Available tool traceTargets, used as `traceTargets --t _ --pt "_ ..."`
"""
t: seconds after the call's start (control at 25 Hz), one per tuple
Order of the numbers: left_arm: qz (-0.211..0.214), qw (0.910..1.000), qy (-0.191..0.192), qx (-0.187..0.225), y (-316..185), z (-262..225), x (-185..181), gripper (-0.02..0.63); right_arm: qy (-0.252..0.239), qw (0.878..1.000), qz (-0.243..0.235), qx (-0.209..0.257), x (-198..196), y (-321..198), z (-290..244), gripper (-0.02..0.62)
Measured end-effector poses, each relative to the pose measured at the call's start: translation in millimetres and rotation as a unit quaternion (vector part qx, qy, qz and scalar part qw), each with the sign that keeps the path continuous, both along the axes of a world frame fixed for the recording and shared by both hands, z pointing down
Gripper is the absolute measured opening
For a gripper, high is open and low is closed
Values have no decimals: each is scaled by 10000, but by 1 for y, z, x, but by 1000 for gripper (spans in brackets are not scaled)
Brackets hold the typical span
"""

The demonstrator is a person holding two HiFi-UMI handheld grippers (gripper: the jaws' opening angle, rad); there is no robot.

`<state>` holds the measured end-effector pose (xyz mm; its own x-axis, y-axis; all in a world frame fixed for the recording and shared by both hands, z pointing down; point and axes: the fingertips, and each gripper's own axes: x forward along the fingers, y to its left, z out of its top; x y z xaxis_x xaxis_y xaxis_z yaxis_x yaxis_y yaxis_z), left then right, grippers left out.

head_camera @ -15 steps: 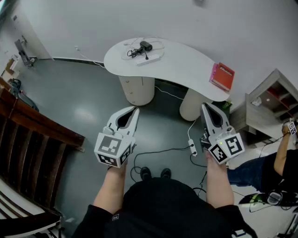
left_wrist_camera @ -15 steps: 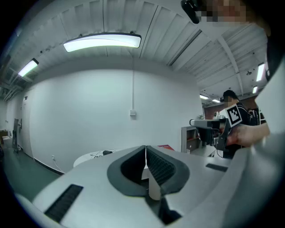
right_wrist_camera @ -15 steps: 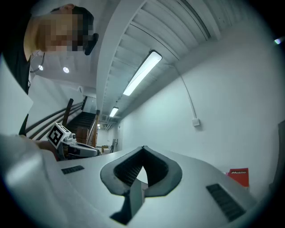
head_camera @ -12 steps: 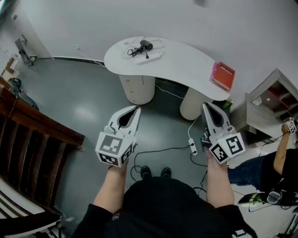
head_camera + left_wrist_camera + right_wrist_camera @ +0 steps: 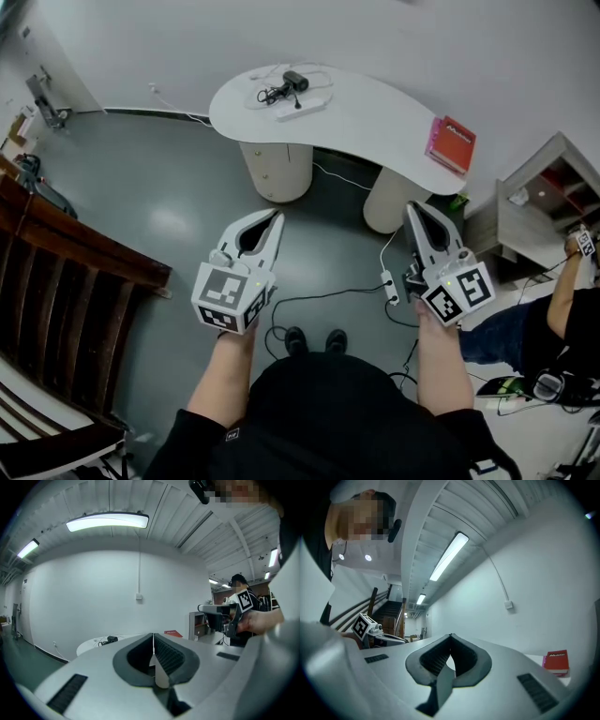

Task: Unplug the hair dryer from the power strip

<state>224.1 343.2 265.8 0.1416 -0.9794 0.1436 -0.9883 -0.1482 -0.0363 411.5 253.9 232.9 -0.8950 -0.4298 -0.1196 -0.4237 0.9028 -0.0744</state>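
Note:
The black hair dryer (image 5: 293,81) lies on the far part of a white curved table (image 5: 375,117), beside a white power strip (image 5: 302,109) and a tangle of cord (image 5: 270,94). Both grippers are held above the floor, well short of the table. My left gripper (image 5: 275,217) is shut with nothing in it, and so is my right gripper (image 5: 412,209). In the left gripper view the closed left gripper (image 5: 153,634) points toward the table (image 5: 93,644), with the hair dryer (image 5: 111,639) small and far off. The right gripper (image 5: 451,635) shows its jaws meeting.
A red book (image 5: 450,144) lies at the table's right end. On the floor a small white power strip (image 5: 388,289) trails black cables. Dark wooden furniture (image 5: 66,281) stands at the left, a shelf (image 5: 544,202) and another person (image 5: 562,319) at the right.
The table sits a little higher in the head view. Both grippers keep their places and stay shut.

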Motion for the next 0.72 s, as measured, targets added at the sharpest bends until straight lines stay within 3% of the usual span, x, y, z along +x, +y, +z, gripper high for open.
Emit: traceTargets --t 0.72 --pt "-258 9994 188 164 34 7 -96 15 -1 9988 -456 -159 -99 27 -1 35"
